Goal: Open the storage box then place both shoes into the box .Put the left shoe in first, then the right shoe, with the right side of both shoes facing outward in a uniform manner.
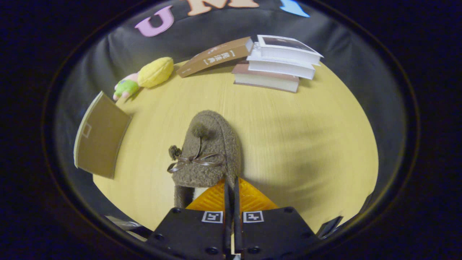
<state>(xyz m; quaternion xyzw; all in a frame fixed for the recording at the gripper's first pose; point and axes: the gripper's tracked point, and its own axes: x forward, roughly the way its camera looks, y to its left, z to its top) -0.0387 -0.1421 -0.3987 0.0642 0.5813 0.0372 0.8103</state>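
Gripper: fingers drawn almost together, a thin slit between them; they pinch the rear rim of the shoe, which hangs off their tips.
Shoe: fuzzy brown slipper of boucle-like pile, rounded toe pointing away from the fingers; a satin ribbon bow and two small pompoms sit on its upper; pale lining shows at the heel opening beside the left finger.
Table: pale wood-grain top with a curved far edge; broad bare surface ahead and to the right of the fingers.
Board: flat brown panel, well to the left, overhanging the table's left edge.
Plush toy: soft yellow, green and pink, far left beyond the shoe.
Books: stacked rectangular volumes far ahead, one leaning against the pile.
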